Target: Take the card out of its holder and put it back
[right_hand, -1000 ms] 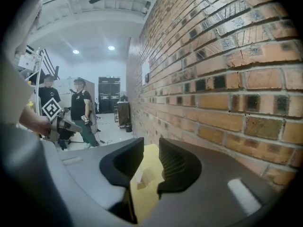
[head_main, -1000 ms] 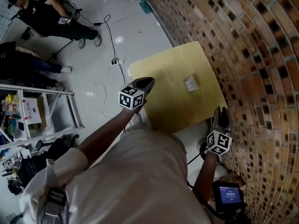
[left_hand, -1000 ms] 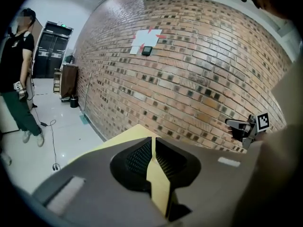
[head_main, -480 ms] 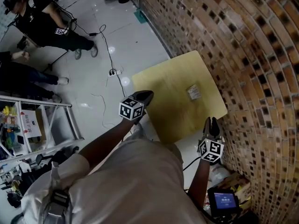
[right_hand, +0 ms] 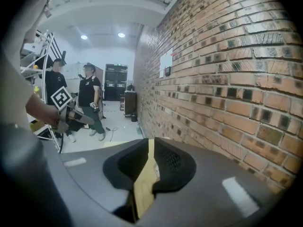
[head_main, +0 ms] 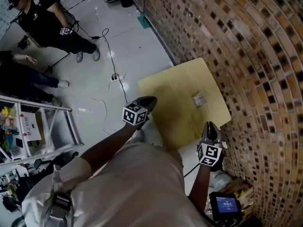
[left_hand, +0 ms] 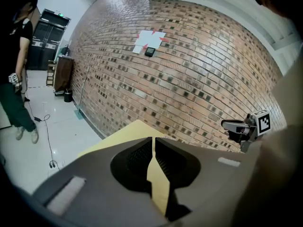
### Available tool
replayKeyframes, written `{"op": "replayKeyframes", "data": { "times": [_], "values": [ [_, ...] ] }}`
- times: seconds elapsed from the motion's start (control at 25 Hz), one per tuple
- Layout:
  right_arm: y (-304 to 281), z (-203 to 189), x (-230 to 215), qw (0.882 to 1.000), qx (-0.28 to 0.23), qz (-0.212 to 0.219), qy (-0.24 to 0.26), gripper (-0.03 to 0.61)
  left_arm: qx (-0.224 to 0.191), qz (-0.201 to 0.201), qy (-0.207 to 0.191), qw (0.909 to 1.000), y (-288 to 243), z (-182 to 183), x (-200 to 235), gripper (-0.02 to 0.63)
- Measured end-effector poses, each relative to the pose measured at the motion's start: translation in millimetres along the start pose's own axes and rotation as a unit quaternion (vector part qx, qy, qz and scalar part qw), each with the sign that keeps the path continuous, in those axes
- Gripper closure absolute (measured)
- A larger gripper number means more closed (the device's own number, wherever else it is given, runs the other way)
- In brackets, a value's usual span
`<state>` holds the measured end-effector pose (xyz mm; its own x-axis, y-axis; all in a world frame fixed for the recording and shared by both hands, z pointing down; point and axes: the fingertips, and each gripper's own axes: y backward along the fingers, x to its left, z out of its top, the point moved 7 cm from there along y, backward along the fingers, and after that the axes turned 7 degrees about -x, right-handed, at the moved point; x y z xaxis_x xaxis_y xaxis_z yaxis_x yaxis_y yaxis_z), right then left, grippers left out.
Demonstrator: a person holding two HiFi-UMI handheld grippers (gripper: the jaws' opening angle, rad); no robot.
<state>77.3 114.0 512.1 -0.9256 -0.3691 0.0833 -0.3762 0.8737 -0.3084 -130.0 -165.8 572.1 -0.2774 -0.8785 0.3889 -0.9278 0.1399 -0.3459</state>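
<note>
A small card holder [head_main: 199, 99] with a pale card in it lies flat on the right part of the yellow table [head_main: 175, 86]. My left gripper [head_main: 147, 101] hovers at the table's near left edge, jaws shut and empty; its own view shows the table [left_hand: 127, 132] ahead. My right gripper [head_main: 210, 126] is at the table's near right corner, short of the holder. Its jaws have just been closing; a narrow slit remains, with only the tabletop [right_hand: 142, 188] behind it. Each gripper view shows the other gripper, the right [left_hand: 236, 126] and the left [right_hand: 71, 117].
A brick wall [head_main: 255, 56] runs along the table's right and far side. A cable [head_main: 116, 74] trails over the shiny floor at the left, by a metal rack [head_main: 42, 122]. Two people [head_main: 47, 18] are at the top left. A small screen device [head_main: 225, 205] sits below my right arm.
The right gripper's jaws, plainly apart a second ago, have drawn nearly together. Both hands have moved forward to the table's near edge.
</note>
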Motion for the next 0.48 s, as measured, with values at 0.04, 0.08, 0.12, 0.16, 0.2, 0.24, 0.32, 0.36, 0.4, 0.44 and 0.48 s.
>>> {"op": "replayKeyframes", "data": {
  "times": [0.04,0.08,0.12,0.16,0.2,0.24,0.32,0.36,0.4,0.44,0.48],
  "values": [
    [-2.0,1.4,4.7,1.0,-0.001,0.002,0.002,0.54,0.0,0.0,0.002,1.0,3.4,-1.8,2.7,0.574],
    [-4.3,2.6,9.8,1.0,-0.003,0.005,0.004,0.549,0.001,0.0,0.005,1.0,7.0,-4.3,6.1,0.574],
    [-6.9,3.4,15.1,1.0,-0.004,0.008,0.005,0.551,0.002,0.001,0.008,1.0,11.4,-6.4,9.8,0.572],
    [-9.9,4.1,20.8,1.0,-0.005,0.011,0.006,0.551,0.001,0.003,0.01,0.9999,16.5,-7.6,13.6,0.572],
    [-13.1,4.9,26.8,1.0,-0.005,0.015,0.009,0.549,0.001,0.005,0.011,0.9999,22.4,-8.4,17.6,0.572],
    [-16.1,5.7,33.2,1.0,-0.006,0.017,0.011,0.551,0.0,0.008,0.013,0.9999,28.7,-9.6,21.7,0.571],
    [-19.0,5.9,46.3,1.0,-0.005,0.02,0.012,0.551,0.002,0.01,0.017,0.9998,42.3,-14.0,28.5,0.571],
    [-18.7,5.1,52.9,1.0,-0.003,0.021,0.011,0.551,0.004,0.01,0.019,0.9998,49.1,-17.2,31.0,0.571],
    [-17.7,3.9,59.4,1.0,0.0,0.022,0.01,0.551,0.006,0.009,0.022,0.9997,55.9,-20.8,33.3,0.571],
    [-16.4,2.4,65.8,1.0,0.004,0.022,0.008,0.557,0.008,0.008,0.024,0.9996,62.6,-24.5,35.3,0.571],
    [-15.1,1.0,72.2,1.0,0.007,0.023,0.007,0.557,0.01,0.006,0.027,0.9996,69.3,-28.3,37.4,0.571]
  ]
}}
